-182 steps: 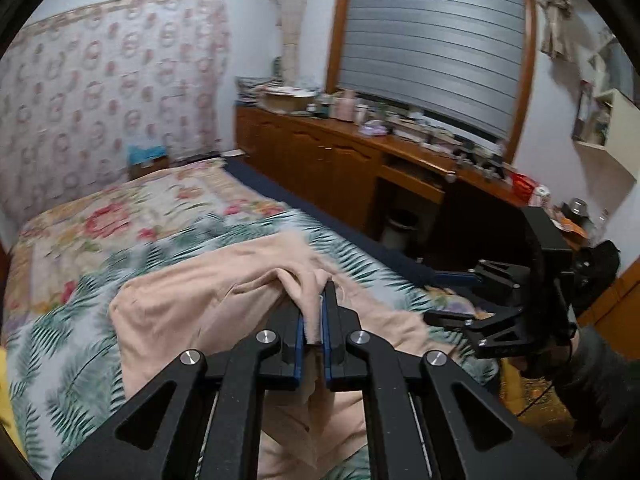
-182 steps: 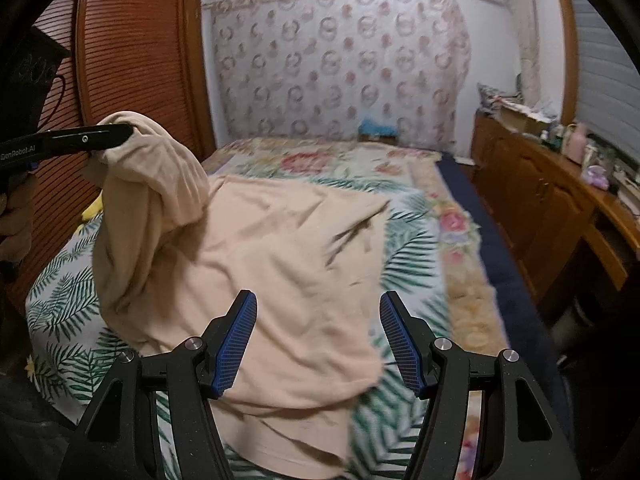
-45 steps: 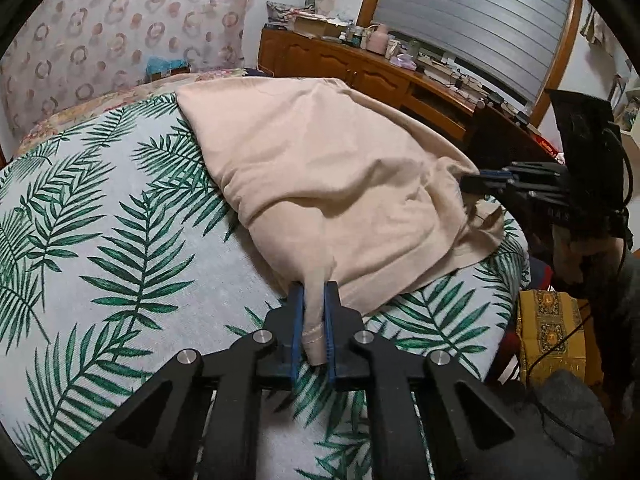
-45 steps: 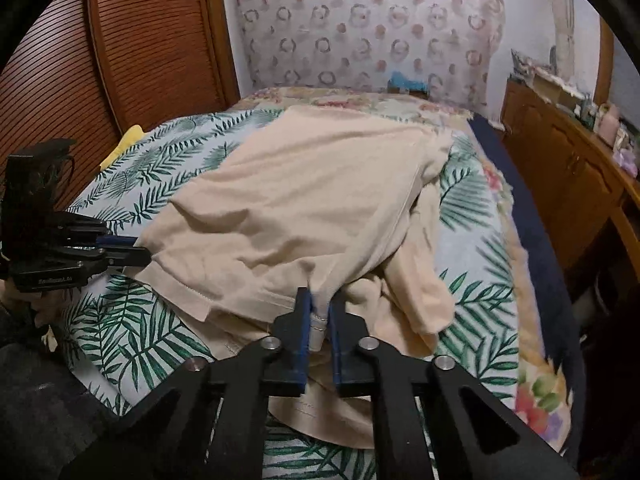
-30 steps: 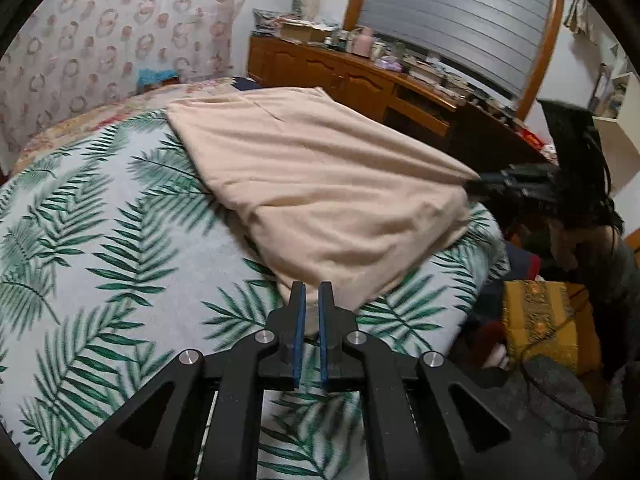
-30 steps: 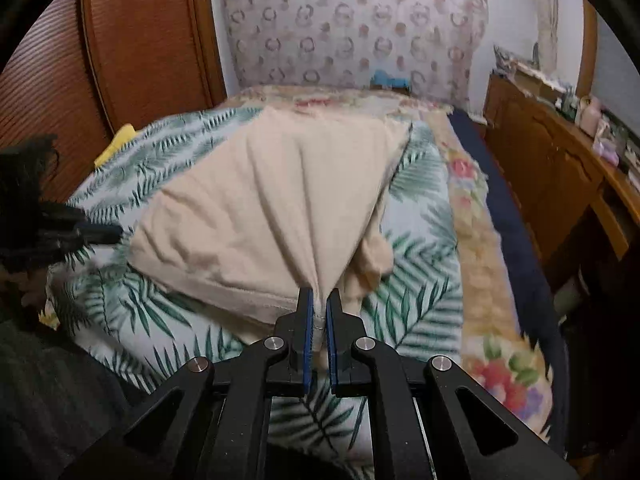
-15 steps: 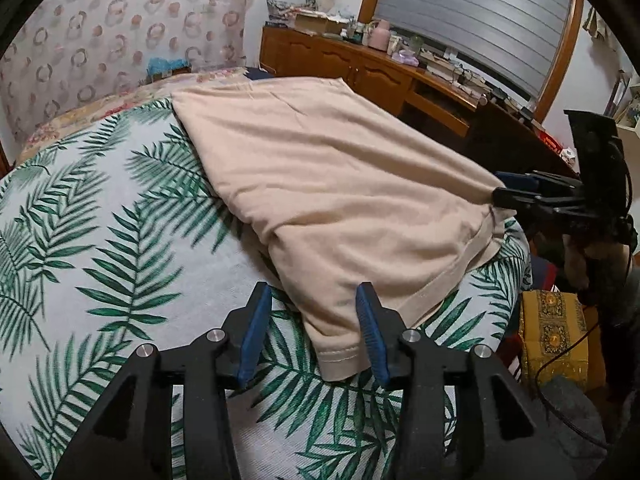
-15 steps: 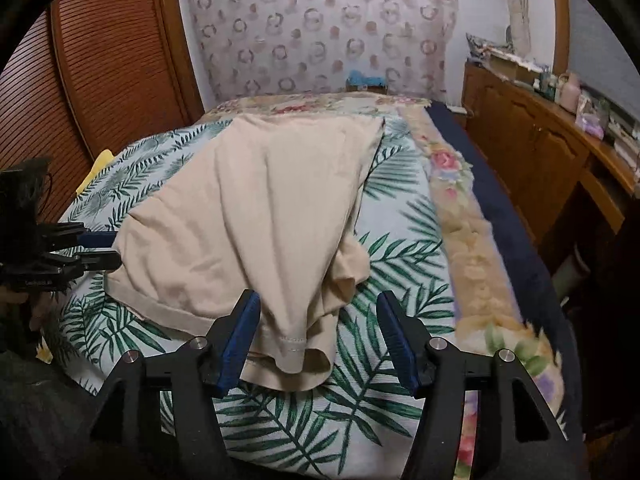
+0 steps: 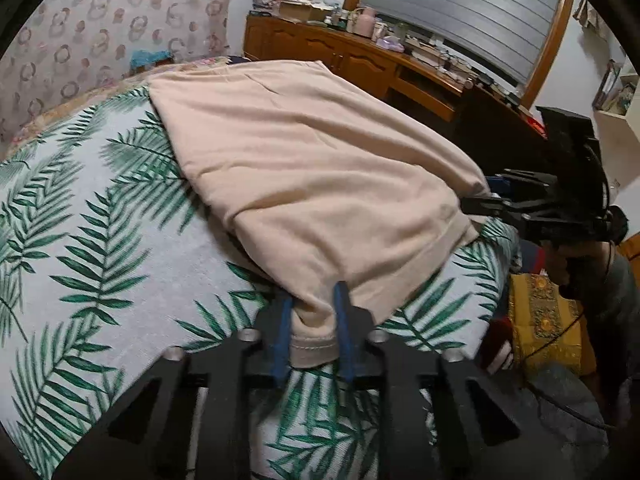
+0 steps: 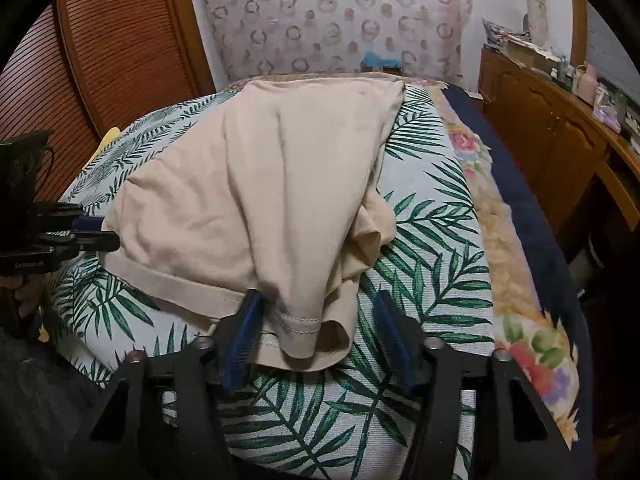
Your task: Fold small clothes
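Writing: the only lettering is a small white mark on the side of the left gripper (image 10: 116, 240) in the right wrist view, too small to read. The beige garment (image 9: 320, 184) carries no readable label.

Change from half a second ago: both grippers stood wide, with the hem corners lying free between the pads. The left gripper (image 9: 312, 332) has since narrowed a great deal and its jaws are closing; the right gripper (image 10: 320, 340) has narrowed only slightly, jaws also closing. The garment has bunched a little at both near corners.

Garment position: spread on the palm-leaf bedspread (image 9: 100, 260), running from the near edge of the bed toward the far end, folded roughly in half lengthwise, with a loose sleeve (image 10: 372, 232) bulging on its right side.

Left fingers: blue pads (image 9: 282, 336) flank the near-left hem corner (image 9: 314, 348); the cloth fills the gap, pads touching or nearly so — full clamp not confirmed.

Right fingers: released. The near-right hem corner (image 10: 304, 328) droops between the pads (image 10: 244, 336), close against the left pad, clear of the right one.
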Available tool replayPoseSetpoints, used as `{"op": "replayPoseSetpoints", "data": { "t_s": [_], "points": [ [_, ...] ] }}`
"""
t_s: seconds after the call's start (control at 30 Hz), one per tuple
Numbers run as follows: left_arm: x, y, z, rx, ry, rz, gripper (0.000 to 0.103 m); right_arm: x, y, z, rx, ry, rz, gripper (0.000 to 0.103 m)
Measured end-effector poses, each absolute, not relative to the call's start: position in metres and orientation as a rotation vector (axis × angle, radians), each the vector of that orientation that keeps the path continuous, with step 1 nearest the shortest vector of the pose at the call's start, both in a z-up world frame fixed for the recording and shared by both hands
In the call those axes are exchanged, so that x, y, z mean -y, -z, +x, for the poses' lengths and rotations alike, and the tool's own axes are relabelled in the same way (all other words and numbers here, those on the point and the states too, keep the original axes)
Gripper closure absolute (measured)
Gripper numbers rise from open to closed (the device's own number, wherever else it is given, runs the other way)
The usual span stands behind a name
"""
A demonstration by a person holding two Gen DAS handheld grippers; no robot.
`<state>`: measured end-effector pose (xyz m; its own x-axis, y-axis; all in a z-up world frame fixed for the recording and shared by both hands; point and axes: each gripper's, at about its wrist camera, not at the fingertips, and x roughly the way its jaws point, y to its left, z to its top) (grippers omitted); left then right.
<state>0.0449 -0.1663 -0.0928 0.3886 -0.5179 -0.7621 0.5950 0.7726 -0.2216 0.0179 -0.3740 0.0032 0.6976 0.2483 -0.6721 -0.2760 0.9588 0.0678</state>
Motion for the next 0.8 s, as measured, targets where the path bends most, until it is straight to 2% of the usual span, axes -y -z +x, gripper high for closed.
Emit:
{"op": "replayPoseSetpoints", "data": {
  "t_s": [0.07,0.23,0.33,0.8],
  "points": [
    [0.167,0.091,0.039,-0.925,0.716,0.114,0.094,0.374,-0.002,0.019,-0.741,-0.304,-0.041,0.055],
    [0.163,0.081,0.028,-0.892,0.733,0.103,0.095,0.371,0.0,0.016,-0.738,-0.348,-0.049,0.092],
    [0.159,0.074,0.026,-0.863,0.742,0.087,0.096,0.371,-0.001,0.012,-0.724,-0.365,-0.041,0.094],
    [0.143,0.031,0.028,-0.734,0.756,0.006,0.096,0.39,-0.029,-0.007,-0.593,-0.391,0.026,0.095]
  ]
}}
